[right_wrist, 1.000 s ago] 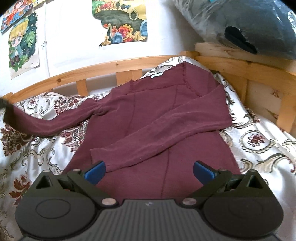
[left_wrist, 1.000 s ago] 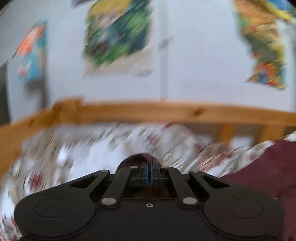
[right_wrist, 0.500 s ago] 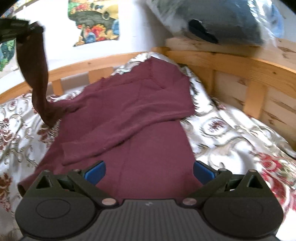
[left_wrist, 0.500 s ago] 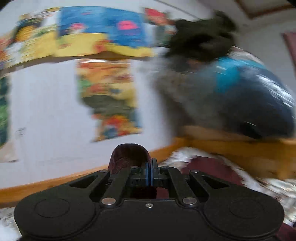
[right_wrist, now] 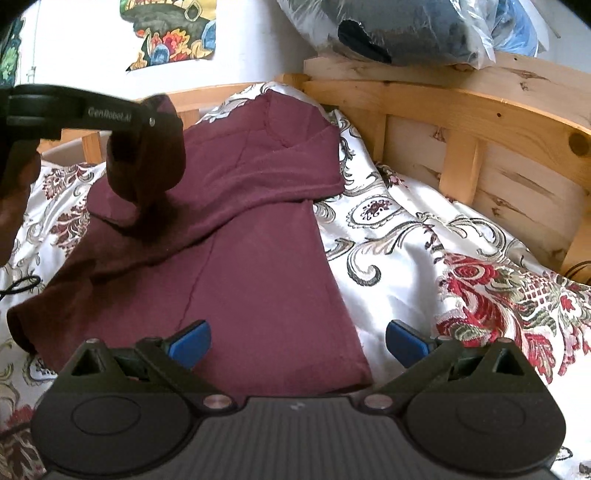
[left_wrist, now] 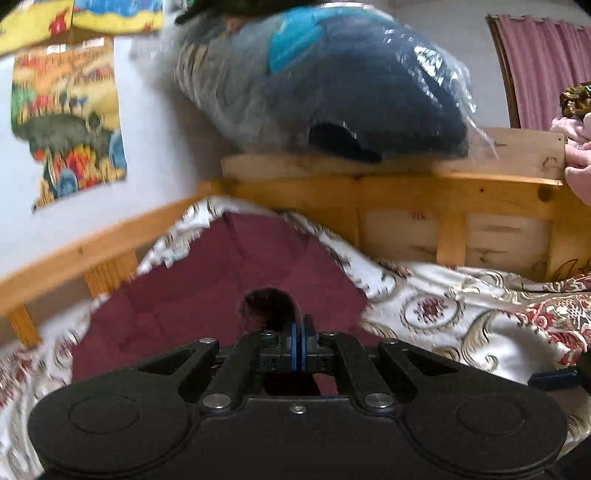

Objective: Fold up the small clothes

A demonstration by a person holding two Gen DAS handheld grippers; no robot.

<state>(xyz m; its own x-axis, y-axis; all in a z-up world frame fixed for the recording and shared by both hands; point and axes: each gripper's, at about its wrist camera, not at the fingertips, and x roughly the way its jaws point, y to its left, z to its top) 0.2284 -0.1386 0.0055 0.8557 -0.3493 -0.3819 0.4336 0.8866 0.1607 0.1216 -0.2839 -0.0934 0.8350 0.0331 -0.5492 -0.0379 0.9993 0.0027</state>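
Satin bedspread (right_wrist: 424, 236), white with red and gold floral scrolls, covers the bed and runs out of view past the lower edges of both pictures. Pale knotty wooden bed frame (right_wrist: 461, 122) rims it, with a plastic-wrapped dark bundle (right_wrist: 406, 26) resting on the rail, its top cut off. The left wrist view is smeared with blur, so the wall posters (left_wrist: 66, 122) read only as patches of colour.

Maroon knit sweater (right_wrist: 258, 266) lies flat on the bedspread, its right sleeve folded across the chest. A second ago the other sleeve stretched out over the bedding to the left; now the sleeve cuff (right_wrist: 147, 166) hangs above the sweater's chest, bunched in a dark lump whose edge is hard to make out.

The left gripper (left_wrist: 297, 332) is clamped tight on that cuff, blue pads pressed together with fabric bulging out ahead of them. The right gripper (right_wrist: 297, 341) hovers over the sweater's lower hem with its blue fingertips (right_wrist: 192, 338) spread wide and nothing between them.
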